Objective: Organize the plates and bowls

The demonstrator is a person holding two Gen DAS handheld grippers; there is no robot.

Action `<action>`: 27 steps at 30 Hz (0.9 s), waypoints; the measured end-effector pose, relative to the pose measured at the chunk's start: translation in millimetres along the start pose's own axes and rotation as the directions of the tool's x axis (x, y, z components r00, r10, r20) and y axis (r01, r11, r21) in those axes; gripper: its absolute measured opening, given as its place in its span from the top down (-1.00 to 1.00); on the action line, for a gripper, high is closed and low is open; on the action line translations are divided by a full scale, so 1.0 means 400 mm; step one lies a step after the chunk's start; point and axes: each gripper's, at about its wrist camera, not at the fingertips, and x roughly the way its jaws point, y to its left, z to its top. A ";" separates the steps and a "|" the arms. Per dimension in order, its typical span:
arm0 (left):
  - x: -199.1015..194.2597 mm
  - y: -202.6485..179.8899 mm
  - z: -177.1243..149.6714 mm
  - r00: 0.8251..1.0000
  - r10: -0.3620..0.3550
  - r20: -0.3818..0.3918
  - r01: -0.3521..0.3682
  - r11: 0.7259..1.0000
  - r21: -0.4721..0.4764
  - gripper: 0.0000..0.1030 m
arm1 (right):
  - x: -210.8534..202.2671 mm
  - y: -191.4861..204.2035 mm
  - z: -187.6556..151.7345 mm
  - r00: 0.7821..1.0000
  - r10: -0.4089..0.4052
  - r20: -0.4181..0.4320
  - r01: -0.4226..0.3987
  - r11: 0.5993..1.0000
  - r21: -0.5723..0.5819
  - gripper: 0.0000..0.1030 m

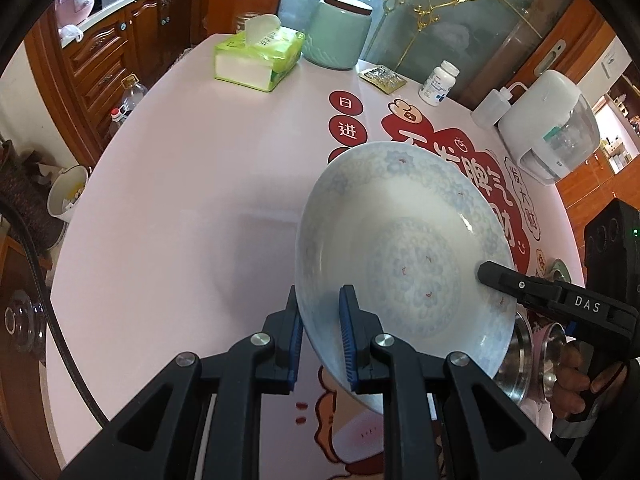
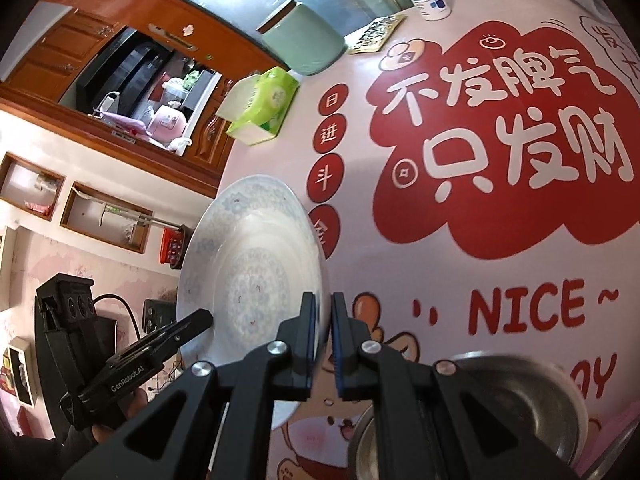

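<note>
A white plate with a pale blue floral pattern (image 1: pixel 404 240) hangs tilted above the pink table, held at both sides. My left gripper (image 1: pixel 322 300) is shut on its near rim, one blue pad on each face. My right gripper (image 1: pixel 486 274) comes in from the right and grips the opposite rim. In the right wrist view the plate (image 2: pixel 248 264) stands almost on edge, with my right gripper (image 2: pixel 323 308) shut on its rim and my left gripper (image 2: pixel 202 318) clamped on the far side. A steel bowl (image 2: pixel 520 396) sits on the table under my right gripper.
The pink table (image 1: pixel 192 200) carries a green tissue pack (image 1: pixel 260 58), a mint jar (image 1: pixel 340 32), a foil packet (image 1: pixel 382 78), a white pill bottle (image 1: pixel 438 82), a squeeze bottle (image 1: pixel 492 106) and a white appliance (image 1: pixel 548 128). Steel bowls (image 1: pixel 520 360) lie low at right. Wooden cabinets stand behind.
</note>
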 end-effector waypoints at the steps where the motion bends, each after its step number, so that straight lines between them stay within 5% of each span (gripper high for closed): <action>1: -0.011 0.000 -0.007 1.000 -0.001 0.002 0.001 1.000 0.000 0.71 | -0.006 0.004 -0.009 1.000 0.000 0.000 0.000 1.000 -0.004 0.86; 27: -0.288 -0.066 -0.204 0.991 -0.096 0.094 0.085 0.990 0.109 0.71 | -0.215 0.065 -0.286 0.997 -0.010 0.081 0.009 1.000 0.020 0.85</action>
